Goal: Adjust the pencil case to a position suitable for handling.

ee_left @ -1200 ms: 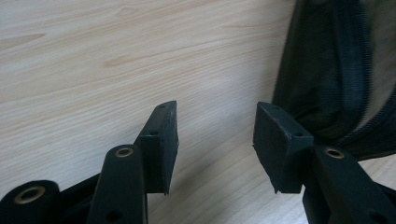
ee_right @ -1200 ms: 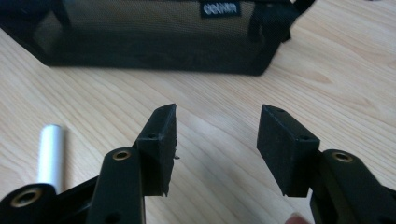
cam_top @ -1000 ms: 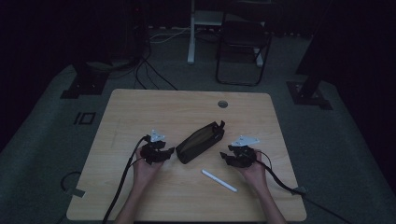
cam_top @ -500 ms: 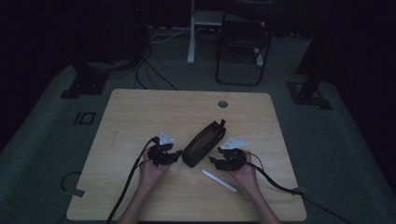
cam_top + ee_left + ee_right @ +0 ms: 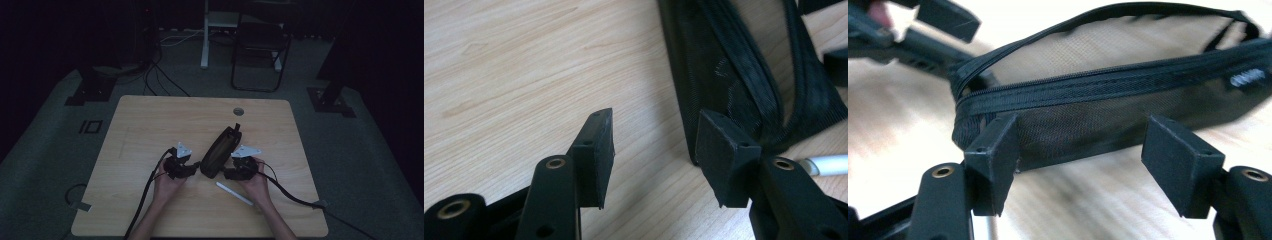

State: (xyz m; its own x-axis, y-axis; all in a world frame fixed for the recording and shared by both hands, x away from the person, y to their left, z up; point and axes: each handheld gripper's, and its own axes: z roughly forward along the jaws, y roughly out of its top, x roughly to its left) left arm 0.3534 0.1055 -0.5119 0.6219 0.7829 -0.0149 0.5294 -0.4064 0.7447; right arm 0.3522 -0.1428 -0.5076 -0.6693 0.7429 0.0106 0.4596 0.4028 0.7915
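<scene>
The left gripper [image 5: 651,147] and right gripper [image 5: 1088,165], both unclenched and grasping nothing, flank the open black mesh zip pouch [image 5: 220,150], right jaws just widened to steady it.

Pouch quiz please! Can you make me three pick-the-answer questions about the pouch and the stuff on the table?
1. Where is the white pen?
A. Inside the pouch
B. Flat on the table beside the pouch
C. On the floor

2. What colour is the pouch?
A. Black
B. Red
C. Yellow

3. How is the pouch's zip?
A. Zipped all the way shut
B. Open
C. Torn off

Answers:
1 B, the white pen lies on the wooden table, just on the person's side of the pouch.
2 A, its mesh is black in every view.
3 B, the zip gapes, so the pouch's mouth stands open.
</scene>
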